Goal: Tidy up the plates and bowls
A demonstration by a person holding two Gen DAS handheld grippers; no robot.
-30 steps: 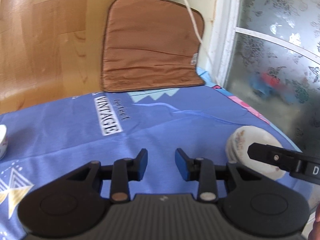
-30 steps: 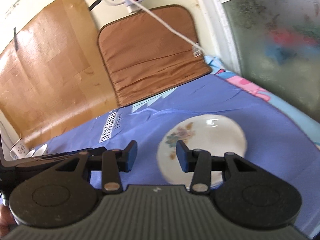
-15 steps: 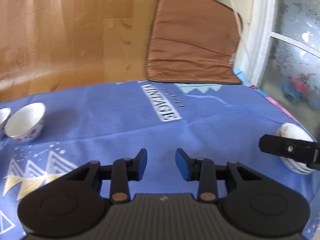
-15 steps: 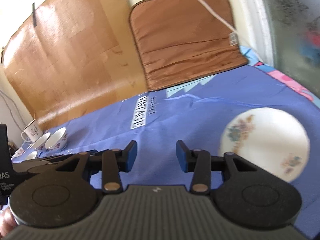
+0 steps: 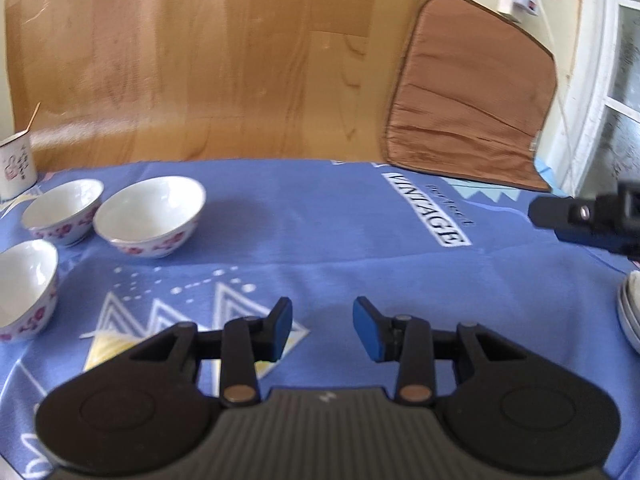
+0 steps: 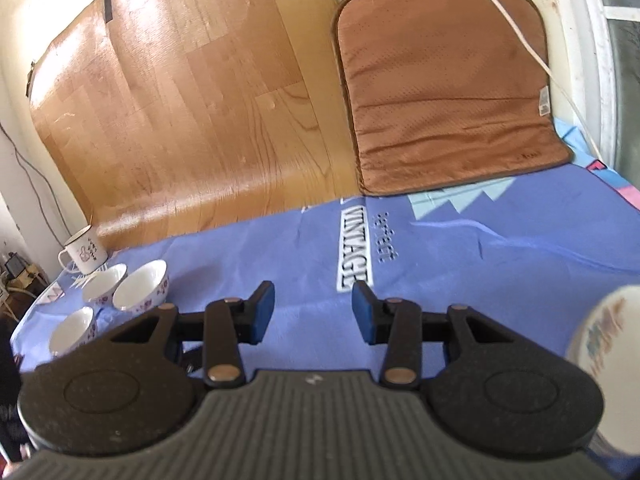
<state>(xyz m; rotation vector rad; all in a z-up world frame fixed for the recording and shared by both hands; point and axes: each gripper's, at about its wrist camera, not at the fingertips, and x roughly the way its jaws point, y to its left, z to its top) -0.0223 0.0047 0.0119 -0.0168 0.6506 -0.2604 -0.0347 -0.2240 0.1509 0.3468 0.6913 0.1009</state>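
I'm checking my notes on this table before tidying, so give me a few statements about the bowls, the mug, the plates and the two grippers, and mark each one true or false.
1. Three bowls sit upright on the blue cloth. True.
2. The left gripper is clamped on a bowl. False: its jaws are open with only cloth between them.
3. A mug stands beyond the bowls near the wooden board. True.
4. The bowls are stacked inside one another. False: they stand side by side.
5. The right gripper holds the flowered plate. False: it is empty; the plate lies to its right.

I see glossy glazed bowls (image 5: 150,216) on matt blue cloth (image 5: 340,240), shiny wood-look board (image 5: 200,60), woven brown mat (image 6: 440,100).
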